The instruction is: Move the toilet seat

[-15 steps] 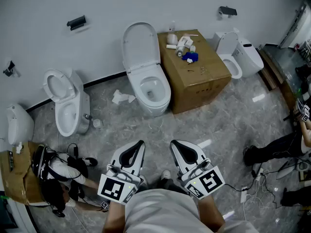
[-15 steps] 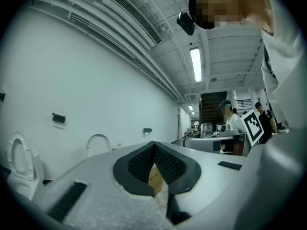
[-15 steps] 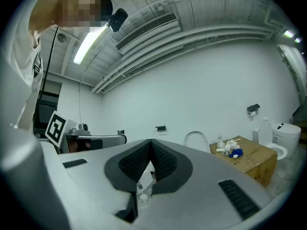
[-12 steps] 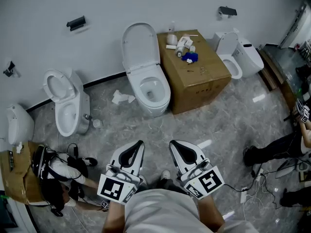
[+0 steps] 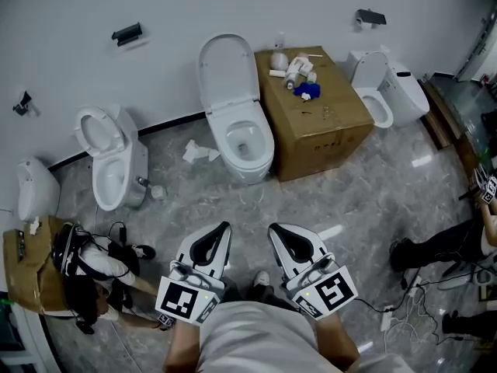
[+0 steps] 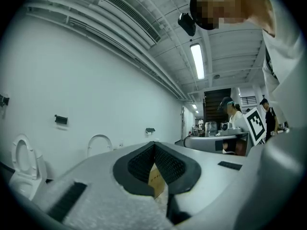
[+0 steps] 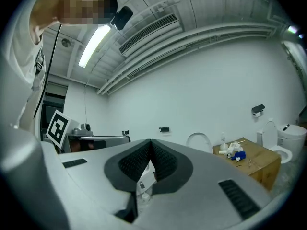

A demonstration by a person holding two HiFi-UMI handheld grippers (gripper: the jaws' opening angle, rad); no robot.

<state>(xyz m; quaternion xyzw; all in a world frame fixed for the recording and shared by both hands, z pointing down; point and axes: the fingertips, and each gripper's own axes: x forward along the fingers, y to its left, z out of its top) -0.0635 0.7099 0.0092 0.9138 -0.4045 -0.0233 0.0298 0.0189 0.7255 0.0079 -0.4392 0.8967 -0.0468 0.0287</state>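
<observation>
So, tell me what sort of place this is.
Likely a test or showroom space, not a working bathroom: several toilets stand along one wall, a cardboard box of parts sits beside the middle toilet, and cables trail on the floor.

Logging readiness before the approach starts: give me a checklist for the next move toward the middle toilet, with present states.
1. Left gripper shut, empty: ok.
2. Right gripper shut, empty: ok.
3. Toilet in view, unobstructed: ok.
4. Seat up or down below the raised lid: cannot tell.
5. Grippers at the toilet: not ok, floor lies between.
6. Box out of the lid's swing: cannot tell.
</observation>
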